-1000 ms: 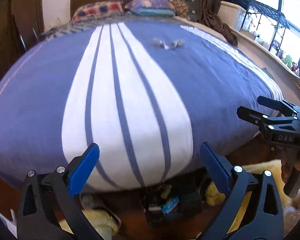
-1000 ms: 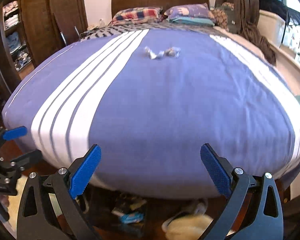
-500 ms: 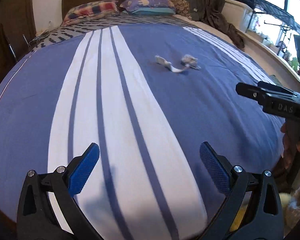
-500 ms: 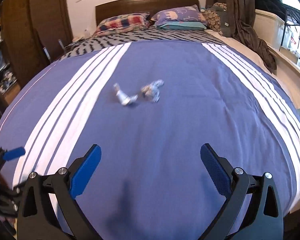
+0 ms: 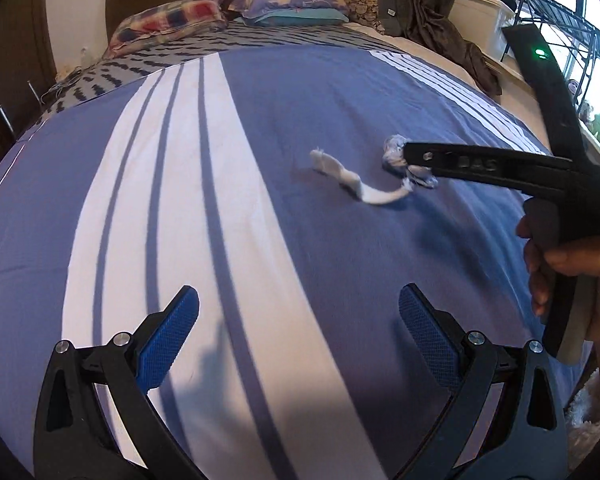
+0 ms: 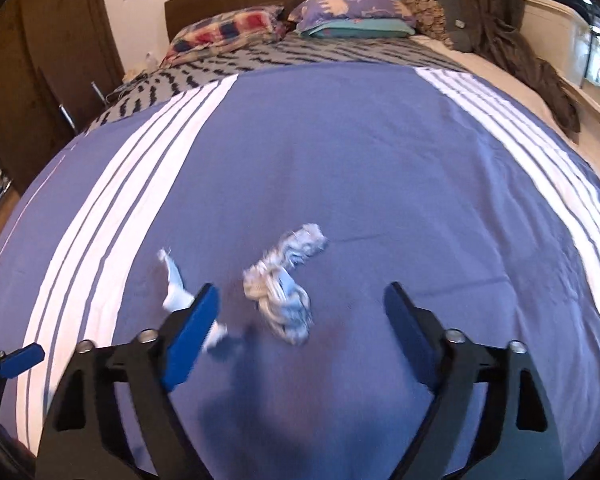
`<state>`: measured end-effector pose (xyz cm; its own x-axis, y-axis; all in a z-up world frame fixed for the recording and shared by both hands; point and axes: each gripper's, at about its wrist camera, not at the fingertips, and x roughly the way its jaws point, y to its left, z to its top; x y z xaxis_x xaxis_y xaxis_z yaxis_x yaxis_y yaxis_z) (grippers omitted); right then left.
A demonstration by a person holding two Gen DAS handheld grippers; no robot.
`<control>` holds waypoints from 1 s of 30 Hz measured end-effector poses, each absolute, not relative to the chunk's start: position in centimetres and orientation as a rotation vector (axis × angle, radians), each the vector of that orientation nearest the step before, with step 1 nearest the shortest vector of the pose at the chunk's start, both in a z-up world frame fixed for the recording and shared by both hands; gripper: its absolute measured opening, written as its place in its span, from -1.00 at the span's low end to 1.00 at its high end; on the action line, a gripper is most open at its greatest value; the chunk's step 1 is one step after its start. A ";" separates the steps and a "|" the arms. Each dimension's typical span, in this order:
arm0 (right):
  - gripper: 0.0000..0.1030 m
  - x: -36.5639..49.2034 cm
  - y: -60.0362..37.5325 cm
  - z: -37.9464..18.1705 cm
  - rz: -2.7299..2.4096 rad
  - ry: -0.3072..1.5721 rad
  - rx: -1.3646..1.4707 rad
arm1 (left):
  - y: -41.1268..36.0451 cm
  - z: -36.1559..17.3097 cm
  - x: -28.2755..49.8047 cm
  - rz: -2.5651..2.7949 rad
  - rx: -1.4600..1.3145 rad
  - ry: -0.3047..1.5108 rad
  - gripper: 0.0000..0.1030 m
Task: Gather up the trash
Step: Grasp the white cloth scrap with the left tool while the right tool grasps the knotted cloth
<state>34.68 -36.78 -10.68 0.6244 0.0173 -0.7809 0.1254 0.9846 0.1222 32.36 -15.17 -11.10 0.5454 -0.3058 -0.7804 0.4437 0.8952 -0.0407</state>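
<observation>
Left gripper (image 5: 299,324) spread wide, holding nothing, low over the blue bed cover with white stripes (image 5: 180,200). Long twisted white paper scrap (image 6: 176,284) lying at 10 o'clock from the crumpled white-and-blue paper wad (image 6: 284,292), both on the cover. Right gripper (image 6: 300,312) spread wide around the wad, not squeezing it.
</observation>
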 end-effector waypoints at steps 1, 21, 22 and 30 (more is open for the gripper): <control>0.47 35.2 -36.7 -10.9 -0.058 0.903 0.175 | -15.4 -11.2 32.7 -0.448 0.168 0.889 0.84; -0.43 35.1 -40.0 -10.2 -0.059 0.864 0.163 | -22.5 -12.7 40.4 -0.512 0.174 0.890 0.06; -0.43 35.0 -40.1 -10.2 -0.057 0.866 0.157 | -22.9 -12.9 40.5 -0.520 0.178 0.900 -0.18; -0.43 33.3 -39.3 -9.3 -0.032 0.861 0.136 | -23.3 -12.3 39.0 -0.547 0.205 0.874 -0.77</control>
<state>33.28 -39.28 -9.27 0.6519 0.0264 -0.7578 0.0834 0.9908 0.1062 39.04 -23.26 -12.33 0.5155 -0.3705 -0.7727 0.5335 0.8444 -0.0490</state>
